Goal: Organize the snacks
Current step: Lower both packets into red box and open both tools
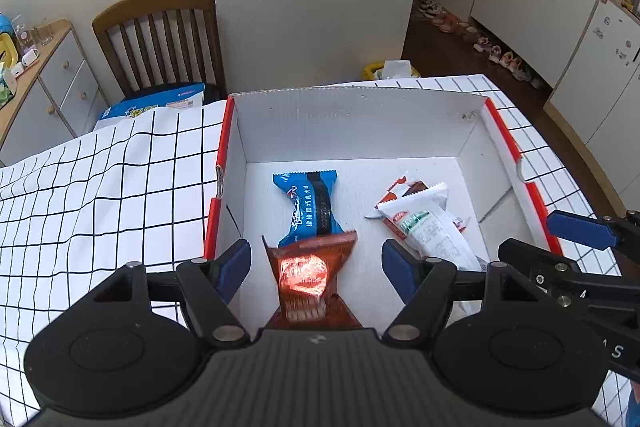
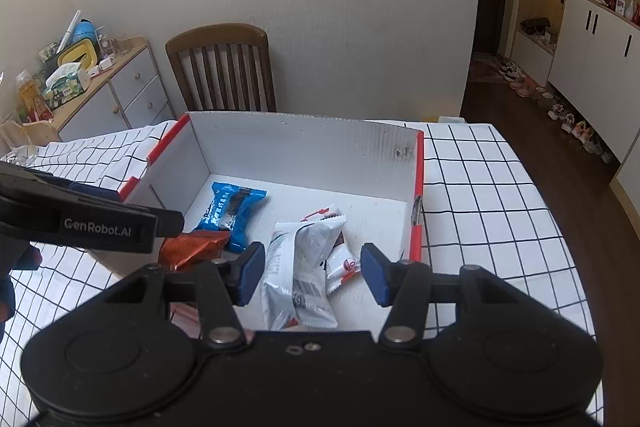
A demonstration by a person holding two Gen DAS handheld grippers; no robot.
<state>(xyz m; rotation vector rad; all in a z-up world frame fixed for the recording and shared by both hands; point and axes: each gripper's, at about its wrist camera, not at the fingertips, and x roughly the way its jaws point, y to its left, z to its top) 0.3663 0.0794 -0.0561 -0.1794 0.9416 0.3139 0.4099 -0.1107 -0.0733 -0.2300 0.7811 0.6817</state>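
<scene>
Hovering over the box, both grippers stand with jaws apart and gripping nothing. Left gripper frames the orange pack, pads clear on both sides, so that one looks dropped in, lying against the blue pack near the left wall. Right gripper spreads around the white pack, which lies on a red-and-white pack, pads not touching. Four snacks sit inside, paired by side, and the checked cloth looks bare of snacks.
</scene>
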